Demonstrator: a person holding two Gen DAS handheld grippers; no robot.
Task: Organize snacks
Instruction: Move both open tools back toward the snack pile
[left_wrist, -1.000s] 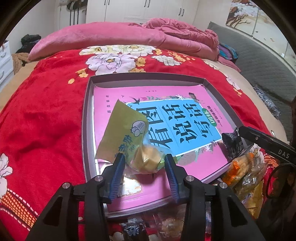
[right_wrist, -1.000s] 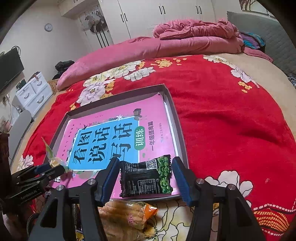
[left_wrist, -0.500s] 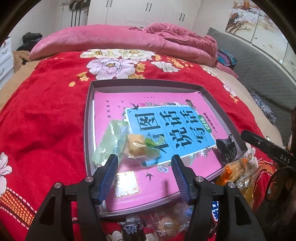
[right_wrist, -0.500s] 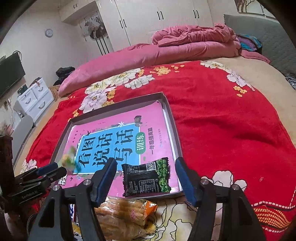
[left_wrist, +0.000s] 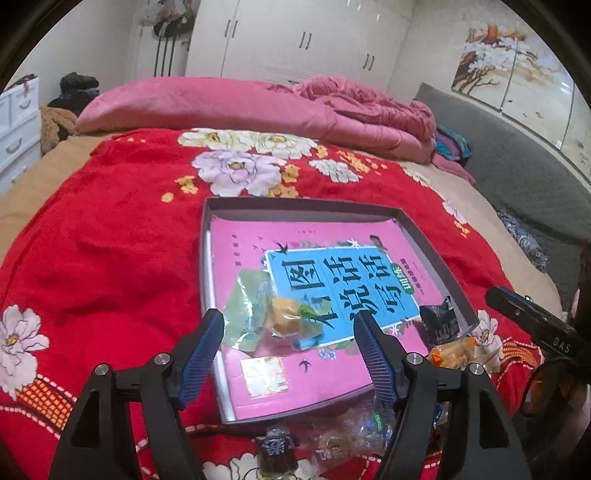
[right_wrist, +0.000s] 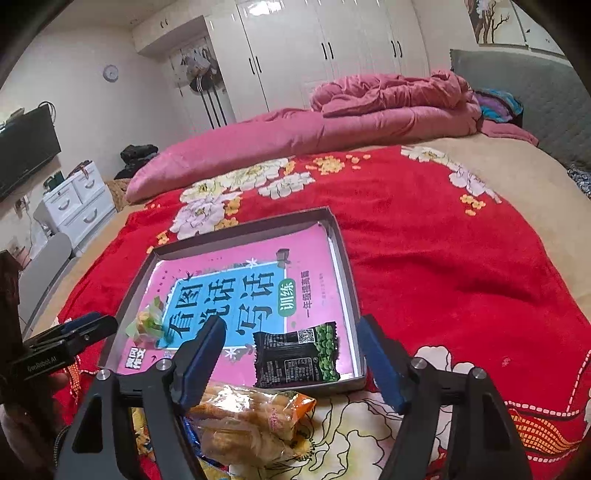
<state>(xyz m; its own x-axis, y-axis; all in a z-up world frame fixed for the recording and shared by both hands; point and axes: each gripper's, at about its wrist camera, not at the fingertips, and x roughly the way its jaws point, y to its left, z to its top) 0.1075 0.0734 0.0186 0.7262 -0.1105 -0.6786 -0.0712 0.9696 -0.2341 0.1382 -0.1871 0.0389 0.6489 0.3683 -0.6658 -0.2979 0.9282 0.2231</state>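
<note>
Both tools had just been opening: left tool (left_wrist: 290, 349) spread above the green candy (left_wrist: 266, 314), right tool (right_wrist: 291, 360) spread above the black packet (right_wrist: 297, 354)

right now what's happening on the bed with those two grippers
A person is sorting snacks into a shallow tray on the bed. The left gripper has just been opening and the green-wrapped snack lies loose in the tray. The right gripper has just been opening too, leaving the black pea packet in the tray's near corner. More snacks wait outside.
</note>
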